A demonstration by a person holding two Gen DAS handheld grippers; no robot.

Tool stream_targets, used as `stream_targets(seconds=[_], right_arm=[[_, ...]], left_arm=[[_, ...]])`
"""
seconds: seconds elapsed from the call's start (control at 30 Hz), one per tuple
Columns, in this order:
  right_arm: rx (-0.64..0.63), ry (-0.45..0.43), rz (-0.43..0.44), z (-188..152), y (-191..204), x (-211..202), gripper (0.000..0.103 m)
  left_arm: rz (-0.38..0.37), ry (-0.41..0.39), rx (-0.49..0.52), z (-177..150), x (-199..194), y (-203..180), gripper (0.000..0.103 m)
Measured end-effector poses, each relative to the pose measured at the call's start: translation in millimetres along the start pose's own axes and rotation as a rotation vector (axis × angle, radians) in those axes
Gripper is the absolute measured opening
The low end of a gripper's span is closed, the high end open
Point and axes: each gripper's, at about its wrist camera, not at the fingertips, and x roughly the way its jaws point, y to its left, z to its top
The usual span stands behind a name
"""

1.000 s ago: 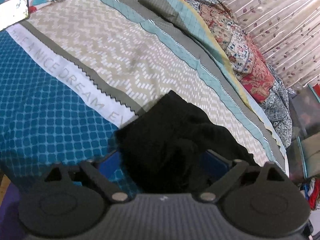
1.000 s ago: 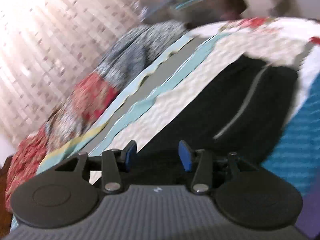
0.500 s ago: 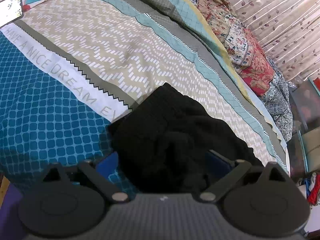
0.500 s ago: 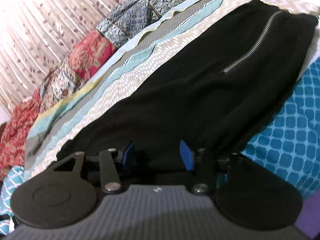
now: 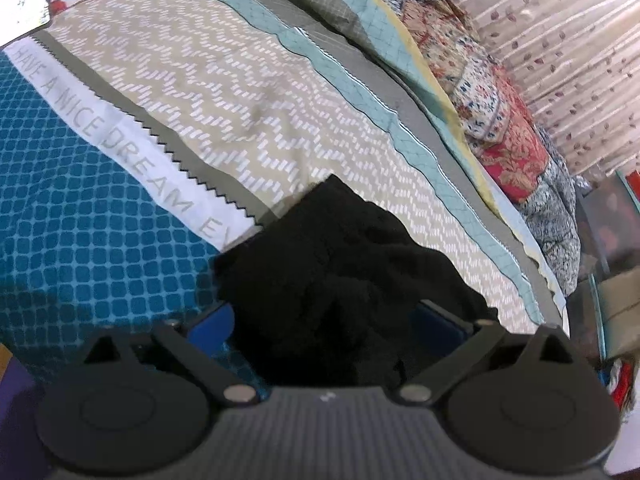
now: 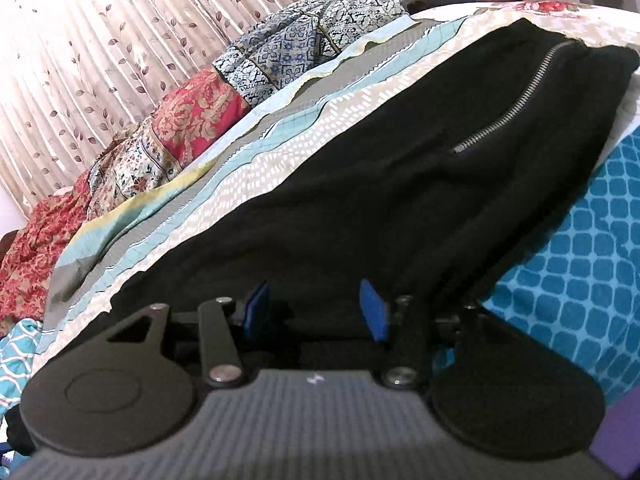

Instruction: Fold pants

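So we've got the black pants (image 6: pixel 380 184) lying flat on the bed (image 5: pixel 100 240), across the patterned bedspread, and each claw is parked at one end of them. The left claw (image 5: pixel 324 322) is spread wide, blue pads on either side of a bunched-up black end of the fabric, but we can't see it pinching anything, the cloth just sits in the gap. The right claw (image 6: pixel 314 306) is about half open right at the near edge of the pants, also not clamped on anything we can make out. Biggest worry from here, we think: if either claw closes now it could catch only the top layer, or a random lump of that rumpled end in the left view, and then lifting drags one layer while the other stays on the bed, so the fold comes out crooked. A snag on the bedspread along with the pants looks possible too since both claws sit so low. Orientation-wise, in the right view the long axis runs away from the claw toward the upper right, with the silver pocket zipper (image 6: pixel 516 100) up at the far end, so we guess that's the waist end and the near end is the legs. Can't tell for sure which end the left claw has.
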Motion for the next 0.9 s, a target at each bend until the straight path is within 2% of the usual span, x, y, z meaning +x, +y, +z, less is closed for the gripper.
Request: stream_targets(seconds=[0.13,0.2,0.3,0.4,0.47,0.53,0.57,0.6,0.63,0.7,0.8,0.9], right_arm=[[-0.062,0.040,-0.042,9.2,11.7,-1.3,0.050],[-0.076,0.011,-0.062,14.1,21.5,-11.0,0.051],[-0.148,-0.024,0.021,19.0,51.5,-22.5,0.050],[-0.236,0.044,0.122,11.2,89.1,-16.0,0.050],[-0.272,0.121,0.184,-2.9,112.9,-4.3,0.051],[-0.280,0.229,0.225,-19.4,127.7,11.5,0.050],[-0.283,0.279,0.236,-26.8,132.6,18.8,0.050],[-0.282,0.310,0.239,-31.2,134.4,23.3,0.050],[-0.279,0.325,0.236,-32.8,133.2,25.3,0.050],[-0.248,0.322,0.211,-25.5,122.1,25.1,0.050],[-0.110,0.242,0.141,3.6,81.2,9.2,0.050],[0.040,0.069,0.026,38.6,24.6,-27.7,0.050]], left_arm=[[-0.014,-0.014,-0.034,5.2,-6.3,11.8,0.103],[-0.029,-0.004,-0.057,7.1,-4.1,18.3,0.103],[-0.050,0.020,-0.078,7.5,4.6,25.5,0.103],[-0.098,0.081,-0.124,2.9,25.5,31.3,0.103],[-0.137,0.153,-0.160,-6.1,49.4,31.8,0.103],[-0.091,0.127,-0.118,-14.4,62.4,23.4,0.101],[-0.056,0.100,-0.081,-16.7,64.0,16.6,0.088],[-0.013,0.072,-0.046,-17.9,62.2,9.6,0.058],[0.036,0.053,-0.002,-18.3,60.9,3.6,0.049],[0.052,0.037,0.027,-18.7,56.7,2.2,0.030],[0.061,-0.019,0.071,-20.4,40.6,-4.4,0.025],[0.084,-0.111,0.142,-27.9,21.9,-22.6,0.025]])
